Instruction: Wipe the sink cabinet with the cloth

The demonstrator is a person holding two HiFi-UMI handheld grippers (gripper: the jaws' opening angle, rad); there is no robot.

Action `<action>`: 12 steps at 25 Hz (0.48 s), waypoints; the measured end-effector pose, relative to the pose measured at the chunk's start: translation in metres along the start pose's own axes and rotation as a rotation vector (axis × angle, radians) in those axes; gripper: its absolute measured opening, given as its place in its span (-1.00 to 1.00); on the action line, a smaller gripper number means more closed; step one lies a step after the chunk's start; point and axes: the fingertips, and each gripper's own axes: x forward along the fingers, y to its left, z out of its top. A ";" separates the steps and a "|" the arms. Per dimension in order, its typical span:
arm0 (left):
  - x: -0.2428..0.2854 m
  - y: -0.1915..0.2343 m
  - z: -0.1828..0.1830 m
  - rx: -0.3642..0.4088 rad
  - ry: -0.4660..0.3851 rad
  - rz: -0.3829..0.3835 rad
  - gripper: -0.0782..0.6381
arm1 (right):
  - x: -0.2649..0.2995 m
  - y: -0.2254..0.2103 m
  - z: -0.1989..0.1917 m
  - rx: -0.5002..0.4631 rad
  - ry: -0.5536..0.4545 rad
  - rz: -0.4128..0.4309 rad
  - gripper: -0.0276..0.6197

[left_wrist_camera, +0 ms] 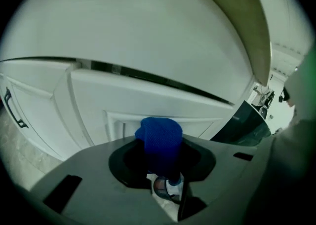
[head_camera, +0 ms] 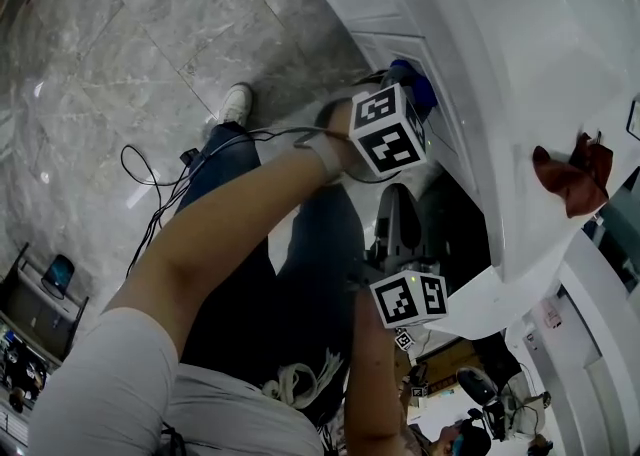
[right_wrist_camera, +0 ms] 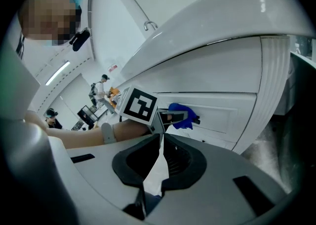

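A blue cloth [left_wrist_camera: 159, 139] is bunched between the jaws of my left gripper [left_wrist_camera: 161, 146]. The cloth presses against the white panelled door of the sink cabinet [left_wrist_camera: 148, 101]. In the head view the left gripper [head_camera: 410, 86] reaches out to the cabinet [head_camera: 415, 49] with the cloth [head_camera: 422, 87] at its tip. The right gripper view shows the same cloth [right_wrist_camera: 180, 118] on the door panel [right_wrist_camera: 224, 116]. My right gripper [right_wrist_camera: 160, 137] hangs back below the left one with its jaws closed together on nothing; in the head view the right gripper [head_camera: 396, 199] points up towards the cabinet's lower edge.
The white sink basin [head_camera: 545, 54] bulges out above the cabinet, and a red-brown rag [head_camera: 572, 177] lies on it. Grey marble floor [head_camera: 120, 54] spreads to the left, with black cables [head_camera: 150, 179] and the person's shoe [head_camera: 234, 104] on it. People stand far off.
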 end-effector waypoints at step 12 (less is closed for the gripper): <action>-0.027 -0.030 0.019 0.004 -0.066 -0.029 -0.45 | -0.006 0.001 0.002 0.009 -0.012 0.003 -0.80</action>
